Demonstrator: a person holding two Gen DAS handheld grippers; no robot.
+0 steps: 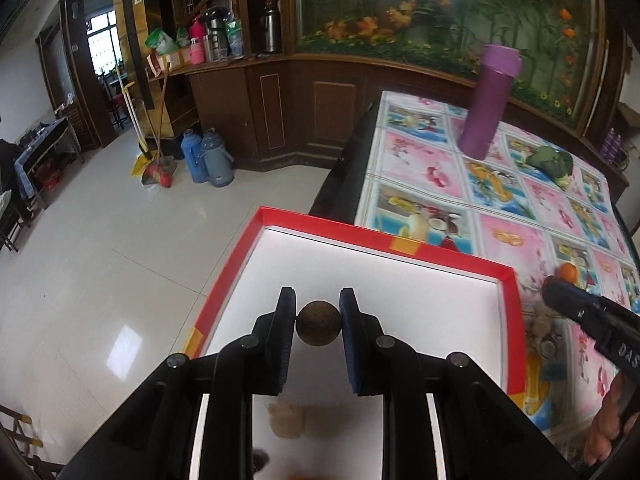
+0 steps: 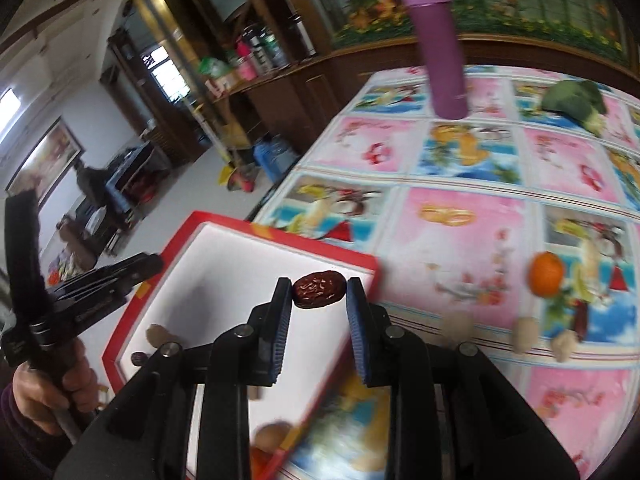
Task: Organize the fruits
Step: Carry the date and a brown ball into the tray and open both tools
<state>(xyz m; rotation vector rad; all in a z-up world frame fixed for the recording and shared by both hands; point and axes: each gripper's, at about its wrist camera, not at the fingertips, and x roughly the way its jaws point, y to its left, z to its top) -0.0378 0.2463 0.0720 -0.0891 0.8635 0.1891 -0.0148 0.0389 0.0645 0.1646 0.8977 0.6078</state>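
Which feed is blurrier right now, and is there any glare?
Right wrist view: motion smear across the patterned tablecloth and red-rimmed white box; the wrinkled dark-red date stays sharp. Left wrist view: mostly crisp; window glare on the glossy floor tiles, bright white box interior.

We note a matt, rough brown round fruit against blue ribbed pads. Red date: glossy, wrinkled skin. Box: red cardboard rim, smooth white inside. Tablecloth: shiny printed plastic. Purple flask: smooth matt plastic. Floor tiles: polished, reflective.
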